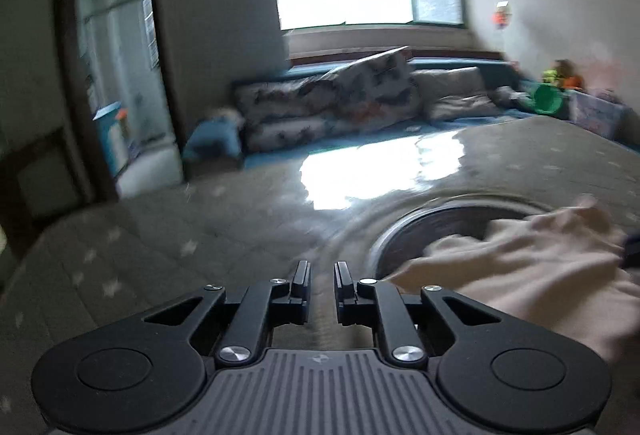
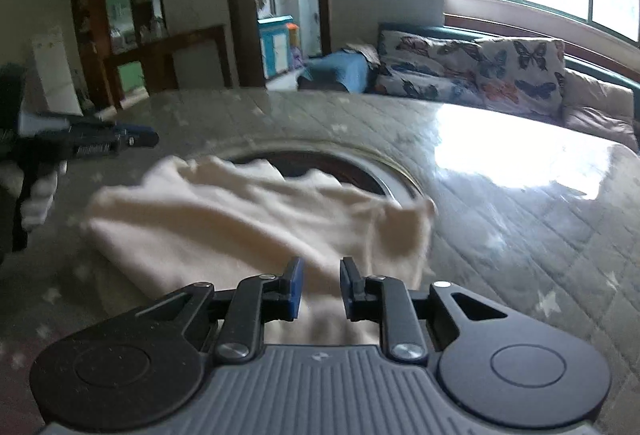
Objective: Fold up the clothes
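A cream cloth point(image 2: 240, 219) lies rumpled on the quilted, star-patterned table point(image 2: 520, 255), partly draped over a round metal-rimmed hollow point(image 2: 360, 167). My right gripper point(image 2: 320, 263) is at the cloth's near edge, and its fingers are shut on a bunch of the fabric that fills the gap between the pads. In the left wrist view the same cloth point(image 1: 520, 275) lies to the right of my left gripper point(image 1: 322, 267), whose jaws stand a little apart over bare table with nothing between them. From the right wrist view the left gripper point(image 2: 136, 139) hovers left of the cloth, apart from it.
A gloved hand point(image 2: 40, 195) holds the left gripper at the table's left side. A sofa with butterfly cushions point(image 1: 328, 103) runs under the window behind the table. A doorway point(image 1: 120, 75) stands at the back left. Window glare point(image 2: 520, 155) shines on the table's glossy cover.
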